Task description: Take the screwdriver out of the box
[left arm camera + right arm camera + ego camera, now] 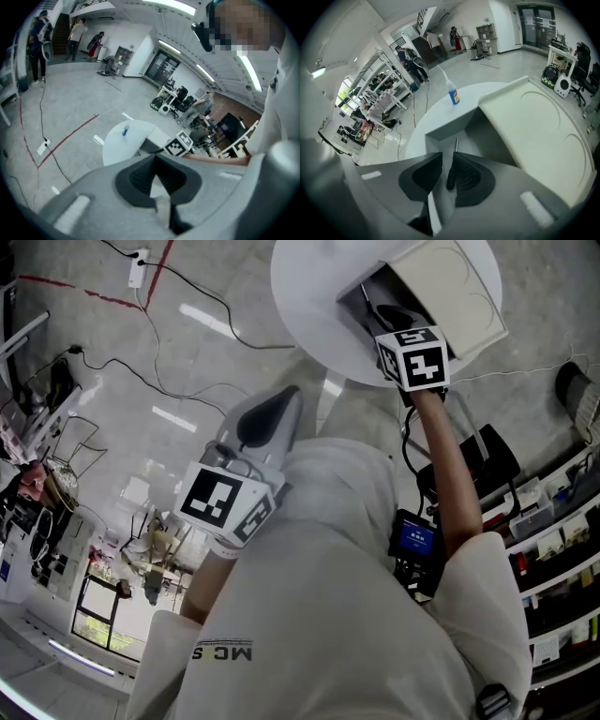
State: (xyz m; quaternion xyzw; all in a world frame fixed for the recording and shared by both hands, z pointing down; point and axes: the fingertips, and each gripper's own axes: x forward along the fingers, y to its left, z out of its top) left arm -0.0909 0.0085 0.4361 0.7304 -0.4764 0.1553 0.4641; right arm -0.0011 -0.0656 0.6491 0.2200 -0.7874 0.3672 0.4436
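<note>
Reaching into the open box (pixel 450 123) on the round white worktop (pixel 436 112), my right tool (pixel 447 154) straddles the screwdriver (pixel 450 176). It lies inside the box, dark handle between the ribbed black pads, thin metal shaft pointing toward the far wall. The handle sits against 1 pad with a sliver of light beside the other, so I judge the right tool released around it, not yet clenched. By my reading the task is at the grasp: the lid (pixel 534 126) is up and the reach is made. The squeeze, the lift and the carry clear of the box are all left. My left tool (pixel 155 158) hangs back near my body, well apart from the worktop, its pad tips pressed together on nothing. The box is pale, smooth and hard-edged, plastic by the look of it. The cream lid is a broad rounded slab with 2 shallow circular shapes moulded into its inner face. The handle looks slim, matt and slightly ridged; the shaft is a bare, bright rod. Both tools are smooth grey shells with finely grooved pads. A small clear bottle (pixel 453 95) with a blue label and long nozzle stands upright on the worktop beyond the box.
</note>
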